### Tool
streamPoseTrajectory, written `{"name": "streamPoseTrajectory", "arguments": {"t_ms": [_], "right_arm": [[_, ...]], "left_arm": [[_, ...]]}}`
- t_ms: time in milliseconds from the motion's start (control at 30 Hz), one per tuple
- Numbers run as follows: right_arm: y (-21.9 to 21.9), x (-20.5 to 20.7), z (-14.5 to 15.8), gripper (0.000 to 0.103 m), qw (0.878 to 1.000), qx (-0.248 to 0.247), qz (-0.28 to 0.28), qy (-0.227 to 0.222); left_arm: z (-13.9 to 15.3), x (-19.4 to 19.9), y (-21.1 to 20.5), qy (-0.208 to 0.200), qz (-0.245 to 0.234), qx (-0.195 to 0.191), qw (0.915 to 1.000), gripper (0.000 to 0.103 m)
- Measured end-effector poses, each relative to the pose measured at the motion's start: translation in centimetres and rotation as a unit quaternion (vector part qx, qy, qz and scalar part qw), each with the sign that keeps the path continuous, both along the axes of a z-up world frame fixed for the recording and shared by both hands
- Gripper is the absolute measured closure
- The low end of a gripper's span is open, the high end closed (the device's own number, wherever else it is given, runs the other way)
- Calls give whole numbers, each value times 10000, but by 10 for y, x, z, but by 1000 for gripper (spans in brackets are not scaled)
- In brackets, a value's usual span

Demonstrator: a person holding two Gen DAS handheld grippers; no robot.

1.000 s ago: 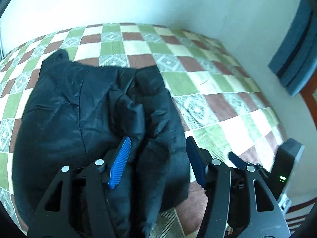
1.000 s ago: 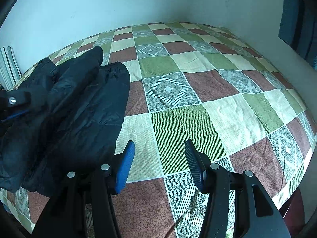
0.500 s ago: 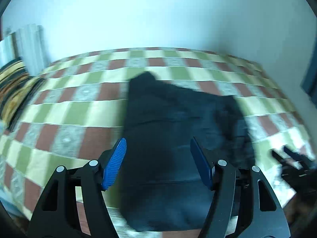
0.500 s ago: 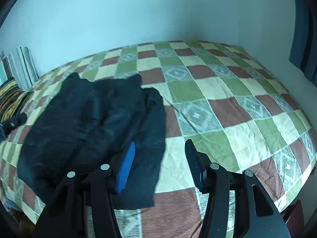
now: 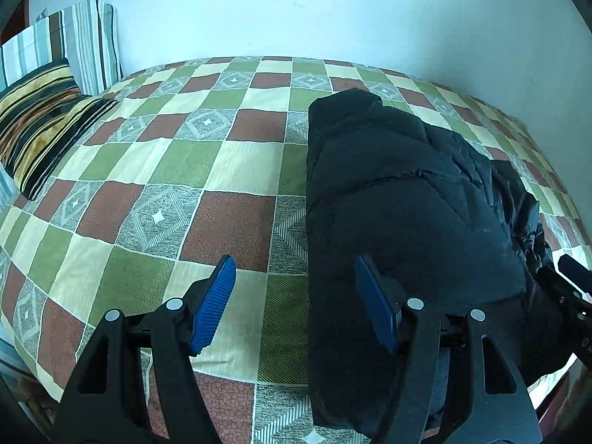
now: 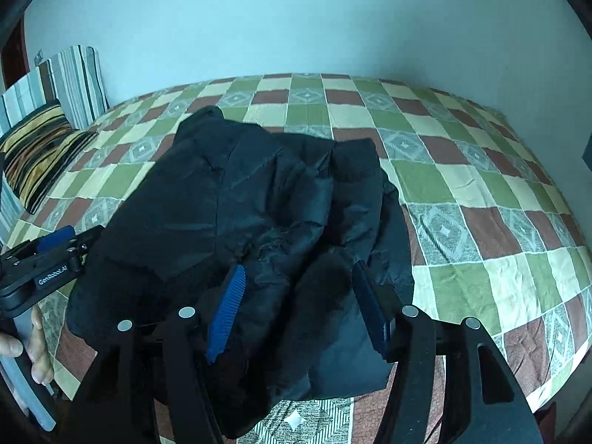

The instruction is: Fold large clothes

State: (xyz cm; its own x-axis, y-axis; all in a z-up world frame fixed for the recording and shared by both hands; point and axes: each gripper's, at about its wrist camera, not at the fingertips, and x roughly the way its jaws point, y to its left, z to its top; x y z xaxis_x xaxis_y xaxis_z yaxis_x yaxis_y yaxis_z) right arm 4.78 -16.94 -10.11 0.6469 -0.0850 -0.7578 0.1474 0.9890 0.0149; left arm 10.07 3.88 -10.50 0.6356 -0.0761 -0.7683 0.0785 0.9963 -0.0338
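A black padded jacket [image 5: 407, 203] lies bunched on the checked bedspread [image 5: 185, 170]. My left gripper [image 5: 296, 296] hovers open over the jacket's left edge, its right finger above the cloth and its left finger above bare bedspread. Seen from the right wrist, the jacket [image 6: 259, 199] fills the middle, with crumpled folds near me. My right gripper [image 6: 299, 303] hangs over its near part and its jaws are opening. Fabric shows between the pads, which do not press on it. The left gripper [image 6: 48, 259] appears at the left edge of that view, held by a hand [image 6: 22, 344].
Striped pillows [image 5: 40, 118] lean at the bed's left end against a pale wall [image 5: 296, 11]. The right gripper's tip [image 5: 569, 285] pokes in at the right edge of the left wrist view. The bedspread [image 6: 481, 185] runs right of the jacket to the bed's edge.
The left gripper slid from above the jacket's middle to its left edge. The right gripper moved from bare bedspread to over the jacket. Both pairs of jaws stand wider.
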Motion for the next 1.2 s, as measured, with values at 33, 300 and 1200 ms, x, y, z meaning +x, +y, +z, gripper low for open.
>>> {"name": "streamPoseTrajectory", "arguments": {"t_ms": [33, 300, 1200], "right_arm": [[0, 0, -3, 36, 10000, -5, -32, 54], [-2, 7, -27, 49, 9982, 422, 29, 427], [-65, 8, -52, 96, 9968, -283, -519, 534]], "left_arm": [[-2, 0, 0, -4, -16, -2, 10000, 36], [-10, 3, 1, -7, -55, -76, 10000, 36], [-14, 0, -53, -34, -867, 31, 9962, 35]]}}
